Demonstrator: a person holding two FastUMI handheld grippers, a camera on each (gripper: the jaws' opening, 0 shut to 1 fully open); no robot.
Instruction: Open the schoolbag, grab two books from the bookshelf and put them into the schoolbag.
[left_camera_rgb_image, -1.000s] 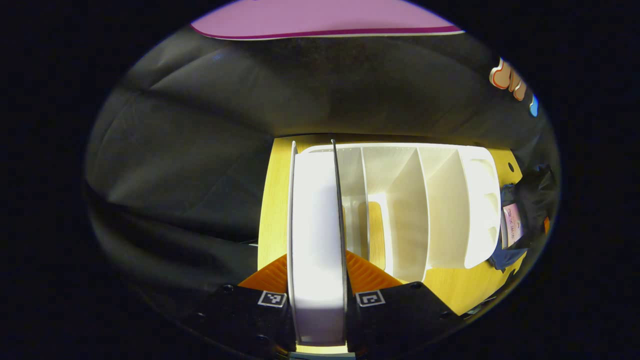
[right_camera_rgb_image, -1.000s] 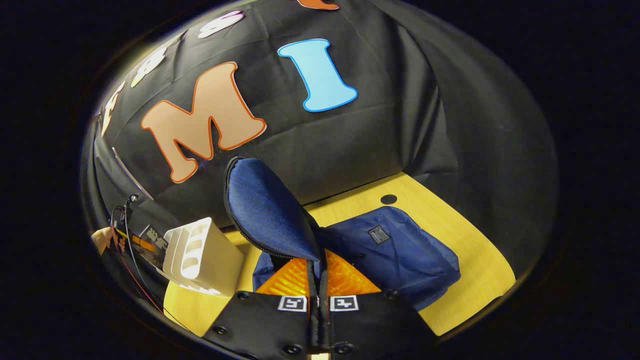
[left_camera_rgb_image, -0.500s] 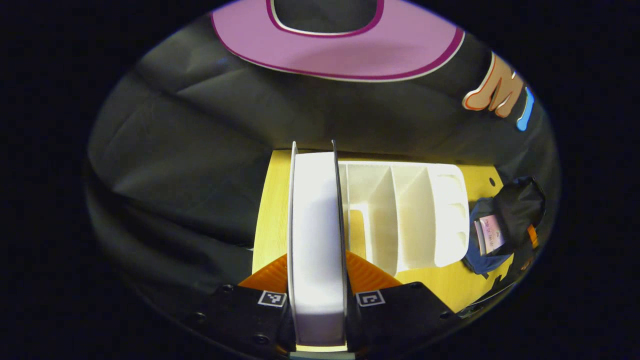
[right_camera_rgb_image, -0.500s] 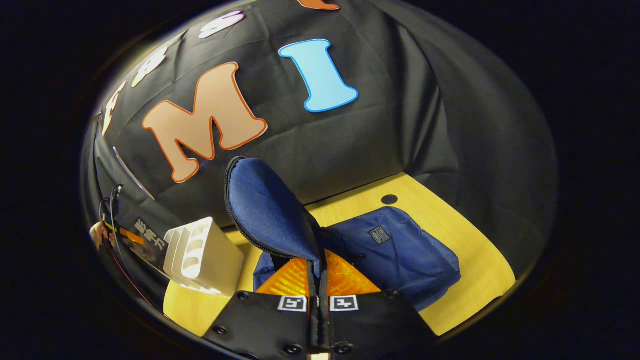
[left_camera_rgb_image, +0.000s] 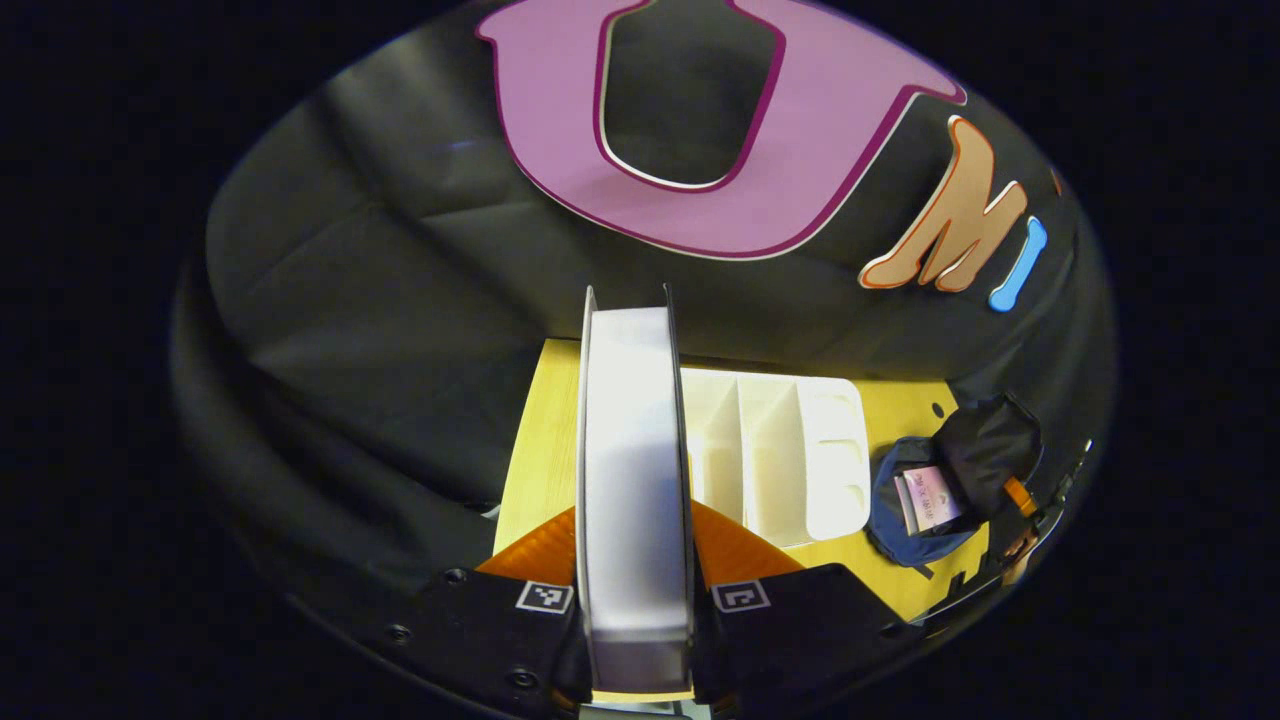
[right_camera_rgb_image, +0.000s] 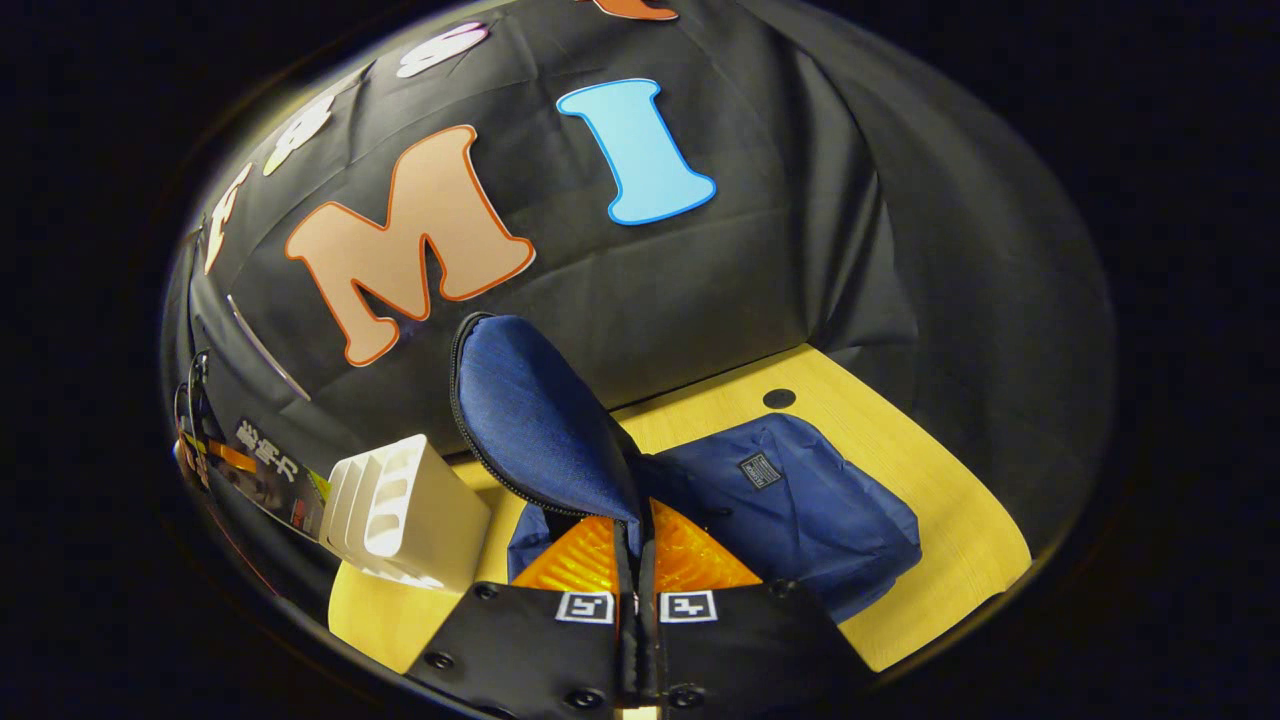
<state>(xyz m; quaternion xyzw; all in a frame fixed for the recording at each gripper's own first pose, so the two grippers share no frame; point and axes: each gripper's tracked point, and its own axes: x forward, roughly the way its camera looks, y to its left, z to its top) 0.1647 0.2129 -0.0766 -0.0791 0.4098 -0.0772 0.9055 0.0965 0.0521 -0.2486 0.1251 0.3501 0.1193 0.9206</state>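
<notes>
- My left claw (left_camera_rgb_image: 635, 560) grips a book (left_camera_rgb_image: 633, 470) edge-on, above the bench (left_camera_rgb_image: 535, 450), beside the shelf (left_camera_rgb_image: 790, 455).
- My right claw (right_camera_rgb_image: 637, 560) pinches the bag flap (right_camera_rgb_image: 535, 420), holding the bag (right_camera_rgb_image: 800, 510) open.
- One book (left_camera_rgb_image: 925, 498) sits in the bag's mouth.
- Plan: carry mine over the shelf, lower spine-first beside it, keep the flap high.

Left gripper (left_camera_rgb_image: 634, 560) is clamped on a book (left_camera_rgb_image: 632, 470), one finger pressing each cover (edge-on to the camera). Right gripper (right_camera_rgb_image: 636, 570) is pinched tight on the schoolbag's flap (right_camera_rgb_image: 535, 420).
</notes>
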